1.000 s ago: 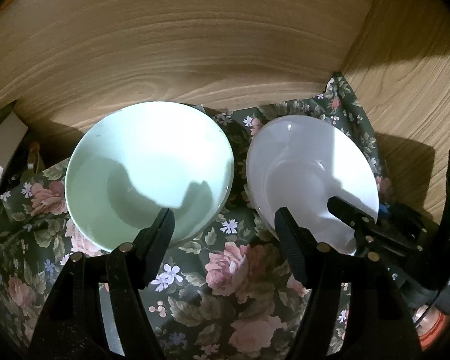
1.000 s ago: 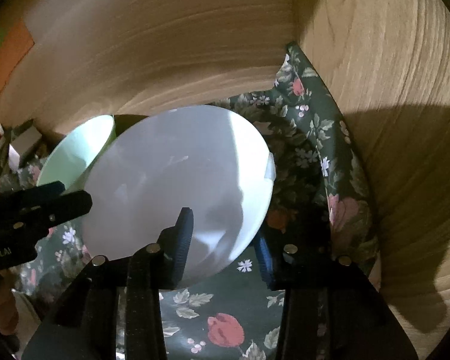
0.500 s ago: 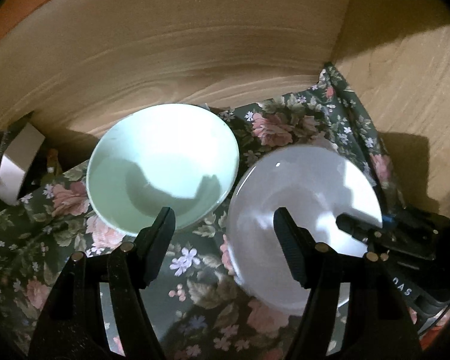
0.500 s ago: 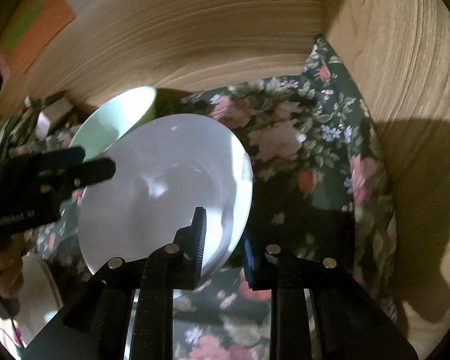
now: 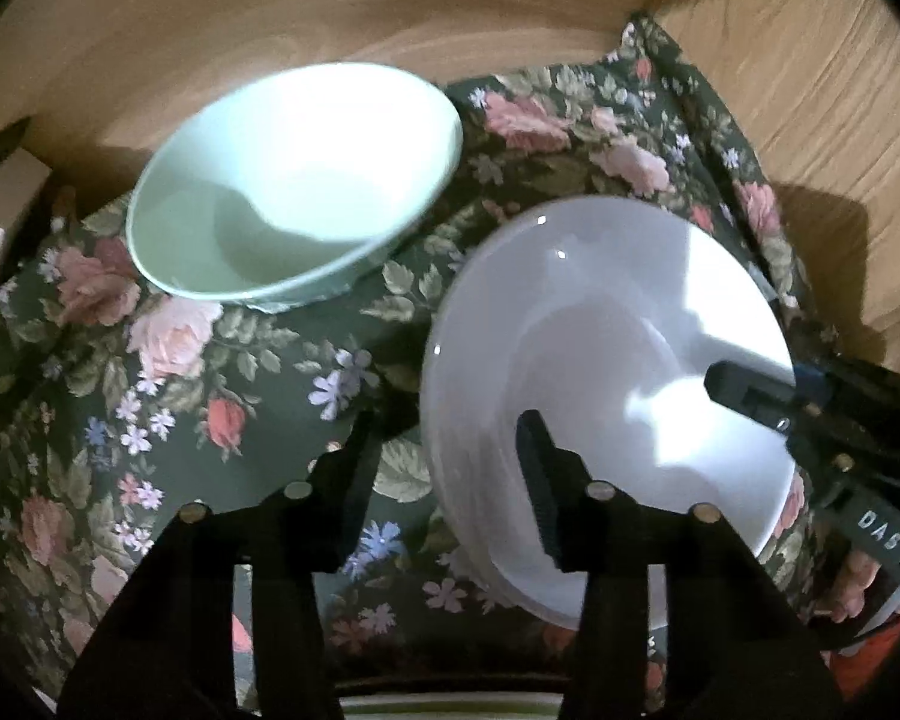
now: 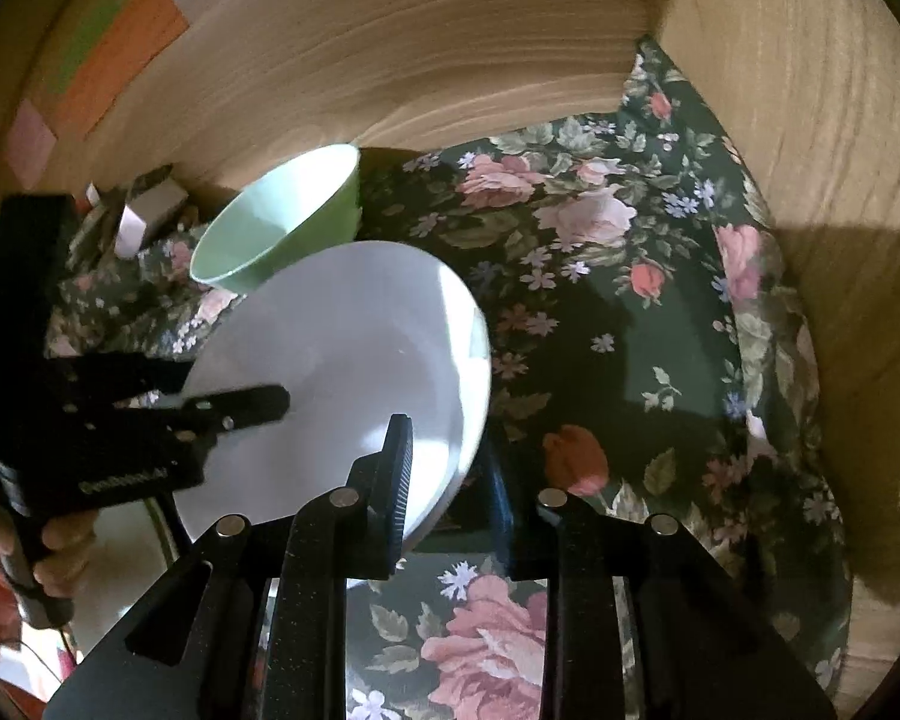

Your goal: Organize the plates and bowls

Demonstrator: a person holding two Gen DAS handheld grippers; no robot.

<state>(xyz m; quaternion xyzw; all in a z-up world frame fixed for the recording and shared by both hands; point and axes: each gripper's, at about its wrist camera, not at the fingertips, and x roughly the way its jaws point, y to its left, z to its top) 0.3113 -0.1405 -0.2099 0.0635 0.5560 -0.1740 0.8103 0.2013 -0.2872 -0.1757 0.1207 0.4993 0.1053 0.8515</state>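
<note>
the white bowl (image 5: 606, 360) is tipped up off the floral cloth (image 5: 210, 372), held by its rim at the near right edge by the right claw (image 6: 450, 474), whose two fingers are clenched on the rim, one inside the bowl and one behind it. the left claw (image 5: 450, 468) straddles the bowl's opposite rim, one finger (image 5: 537, 480) inside the bowl and the other (image 5: 354, 468) outside over the cloth; its jaws have just been closing with the rim between them, but a gap still shows and the pads do not press it. the mint green bowl (image 5: 294, 180) sits on the cloth just beyond the white one, near the wooden back wall (image 5: 330, 6). in the right wrist view the white bowl overlaps the green one's near edge.
</note>
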